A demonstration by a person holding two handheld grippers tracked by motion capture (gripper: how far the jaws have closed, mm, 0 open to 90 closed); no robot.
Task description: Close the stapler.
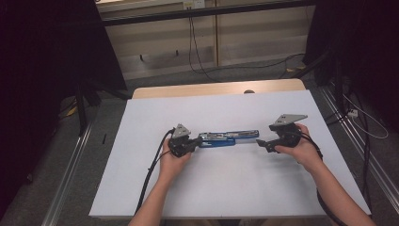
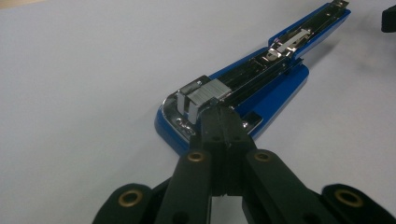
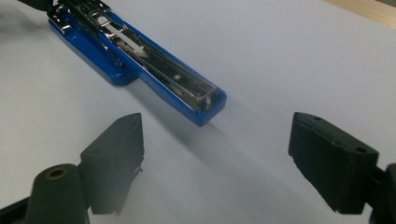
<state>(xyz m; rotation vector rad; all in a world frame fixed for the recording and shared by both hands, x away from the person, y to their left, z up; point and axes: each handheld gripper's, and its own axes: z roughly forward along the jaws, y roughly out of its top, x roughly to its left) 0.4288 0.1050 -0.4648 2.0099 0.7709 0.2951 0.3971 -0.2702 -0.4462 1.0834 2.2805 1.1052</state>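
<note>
A blue stapler (image 1: pixel 229 138) lies swung open flat on the white table, with its metal staple channel facing up. My left gripper (image 1: pixel 195 141) is at the stapler's left end. In the left gripper view that gripper (image 2: pixel 219 119) is shut, and its tips rest against a silver block of staples (image 2: pixel 205 92) in the stapler (image 2: pixel 275 88). I cannot tell whether any staple is pinched. My right gripper (image 1: pixel 263 143) hovers just off the stapler's right end. In the right gripper view it (image 3: pixel 215 158) stands open with bare table between its jaws, and the stapler (image 3: pixel 140 65) lies ahead.
The white table top (image 1: pixel 226 188) has free room all around the stapler. A wooden edge (image 1: pixel 211 88) runs along the far side. Black cables (image 1: pixel 197 52) lie on the floor beyond, and metal rails (image 1: pixel 70 174) flank the table.
</note>
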